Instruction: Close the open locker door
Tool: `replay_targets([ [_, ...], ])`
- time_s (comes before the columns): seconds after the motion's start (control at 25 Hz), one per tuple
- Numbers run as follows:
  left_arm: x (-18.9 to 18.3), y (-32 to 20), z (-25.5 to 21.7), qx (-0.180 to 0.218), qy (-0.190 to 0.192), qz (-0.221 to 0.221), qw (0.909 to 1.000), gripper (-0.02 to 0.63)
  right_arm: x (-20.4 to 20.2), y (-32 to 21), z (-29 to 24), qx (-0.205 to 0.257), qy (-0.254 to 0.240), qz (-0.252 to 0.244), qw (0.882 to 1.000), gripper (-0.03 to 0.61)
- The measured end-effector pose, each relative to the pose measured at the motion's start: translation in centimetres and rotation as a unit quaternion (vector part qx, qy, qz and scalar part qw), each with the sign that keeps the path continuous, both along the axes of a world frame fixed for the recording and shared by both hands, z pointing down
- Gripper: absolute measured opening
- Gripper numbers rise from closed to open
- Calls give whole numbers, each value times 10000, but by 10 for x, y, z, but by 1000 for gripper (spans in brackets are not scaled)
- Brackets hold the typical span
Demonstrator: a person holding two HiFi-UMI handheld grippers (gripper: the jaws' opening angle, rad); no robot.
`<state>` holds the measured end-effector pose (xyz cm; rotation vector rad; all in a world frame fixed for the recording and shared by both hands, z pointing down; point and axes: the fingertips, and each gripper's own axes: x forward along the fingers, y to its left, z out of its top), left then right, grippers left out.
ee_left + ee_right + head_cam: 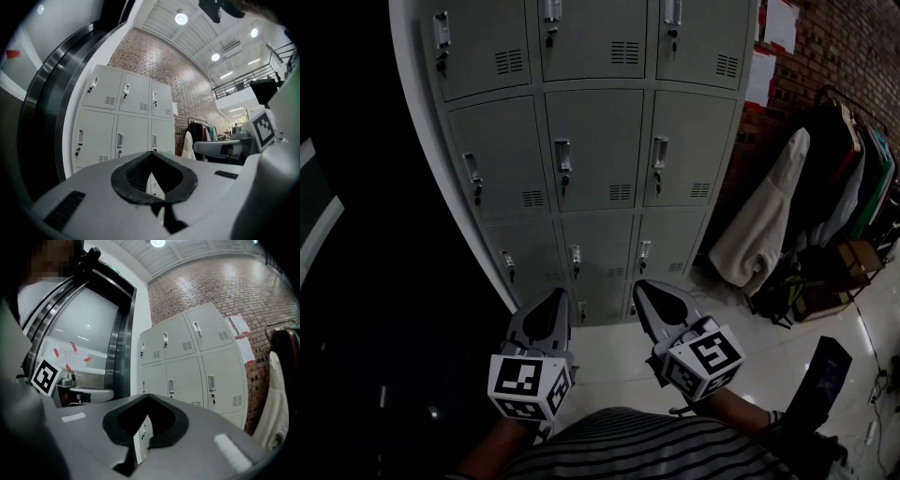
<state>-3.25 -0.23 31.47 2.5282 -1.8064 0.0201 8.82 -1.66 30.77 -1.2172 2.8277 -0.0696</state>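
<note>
the main risk from here, as we judge it, is pushing the wrong door. in the tall pale grey metal locker bank (pixel 600 141) every door in view looks flush with its neighbours. the open locker door named in the task cannot be picked out, and it may lie outside what these views show. a second risk is a slip. the left gripper (pixel 555 298) and the right gripper (pixel 643 289) each have their jaws pressed together with nothing between them, so any push would land on narrow pointed tips. those tips could skid across smooth painted metal or catch on a small silver latch handle (pixel 563 155). too hard a shove could also make a door bounce back off its frame. both grippers hover side by side in front of the locker bank's bottom row, apart from it and touching no door. the locker bank shows three columns and three rows of plain rectangular doors. each door has a latch near its left edge and a small louvred vent near its lower right corner. to the right of the locker bank are a red brick wall (pixel 834 47) and a dark clothes rack (pixel 848 159) hung with coats. to its left is a dark curved steel frame (pixel 121 343).
</note>
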Motion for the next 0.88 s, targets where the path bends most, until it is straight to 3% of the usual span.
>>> replay_targets([
  [0.88,-9,-16,8,-64,10,170,9998,3,-21,-14,7,-52,146,-28,9999,0],
])
